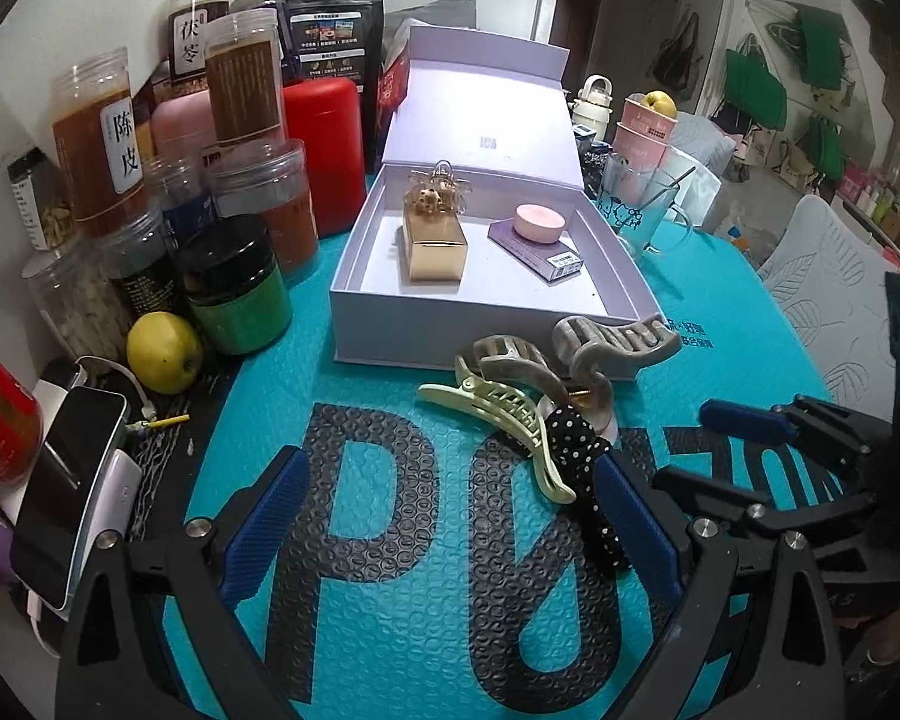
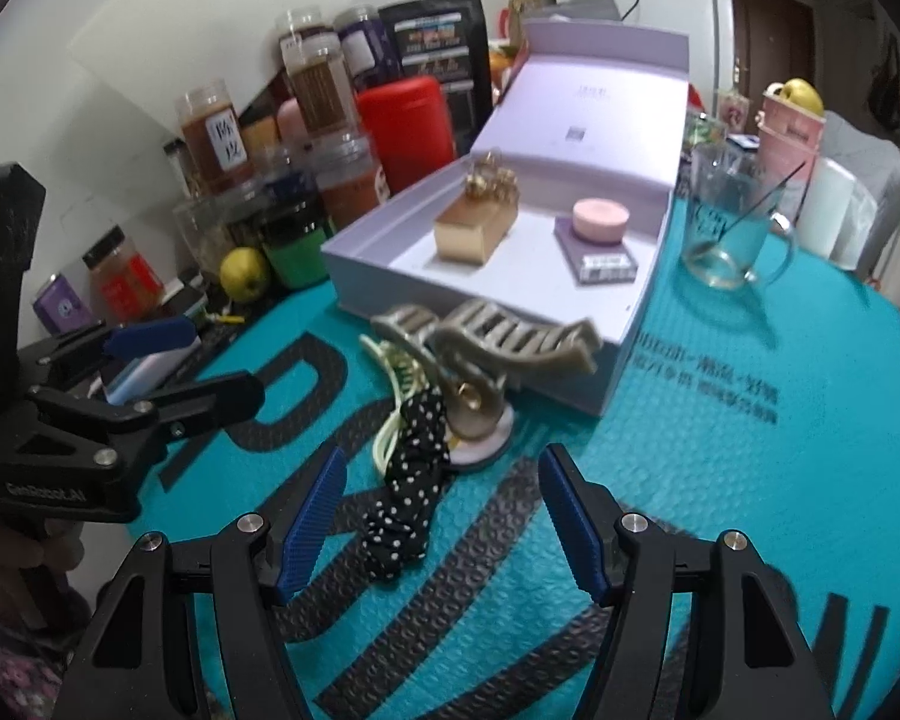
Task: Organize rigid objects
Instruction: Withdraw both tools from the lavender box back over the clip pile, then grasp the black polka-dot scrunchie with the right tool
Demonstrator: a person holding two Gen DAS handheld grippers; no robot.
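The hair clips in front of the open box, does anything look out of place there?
Yes. The grey claw clip, pale green clip and polka-dot hair tie lie tangled in a heap on the teal mat, outside the lavender box.

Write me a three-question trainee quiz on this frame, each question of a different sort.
1. True or false: the open lavender box is empty.
2. Which lies outside the box, on the teal mat? A) gold box B) pink round tin C) pale green hair claw
3. Fill in: the right gripper has its jaws ____.

Key
1. False; it holds the gold box and the pink tin on a purple pack.
2. C
3. open, with nothing gripped.
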